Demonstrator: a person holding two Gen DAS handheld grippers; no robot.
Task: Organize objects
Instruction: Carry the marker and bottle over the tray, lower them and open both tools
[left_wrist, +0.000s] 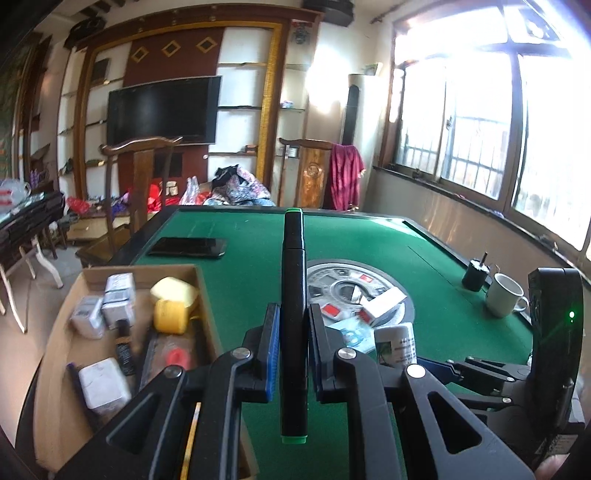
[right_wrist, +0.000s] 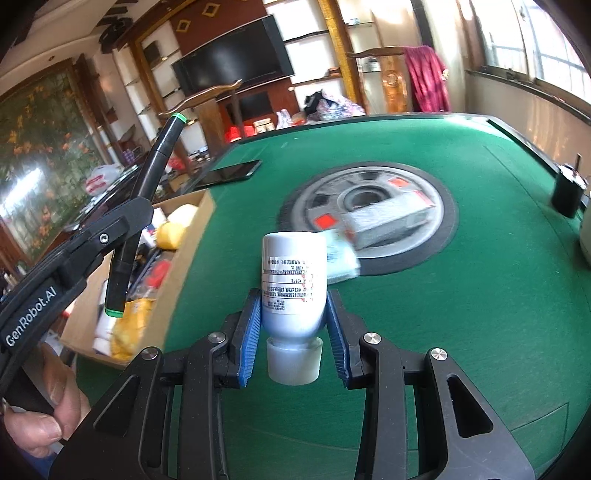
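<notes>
**Desk:** Where do things stand over the open brown cardboard box (left_wrist: 74, 295) at the edge of the green felt gaming table (left_wrist: 236, 258)?

**Floor:** You carry two items at once. Your left gripper (left_wrist: 291, 354) is clamped tight on a long black marker pen with green end caps (left_wrist: 293, 295), its blue pads pressing both sides of the barrel; the pen stands above the felt just beside the box's near wall. Your right gripper (right_wrist: 293, 332), partly closed, pinches a white plastic bottle with a printed label (right_wrist: 293, 277), cap toward you, farther from the box and over the felt.

**Desk:** How do you land the pen cleanly?

**Floor:** The box already looks crowded: silver foil packets (left_wrist: 118, 295), a yellow lidded tub (left_wrist: 171, 306), a small white carton (left_wrist: 103, 384). In my judgement you do best to swing the pen over the wall, lay it parallel to the long side where a lane shows, lower it, then part the jaws. Dropping it from height risks a bounce out.

**Desk:** And the bottle?

**Floor:** Hold it clear of the box until the left gripper is out; both tools over the box at once invite a knock. A white packet (right_wrist: 388, 218) waits on the round grey centre plate (right_wrist: 317, 199), well apart from the box.
</notes>
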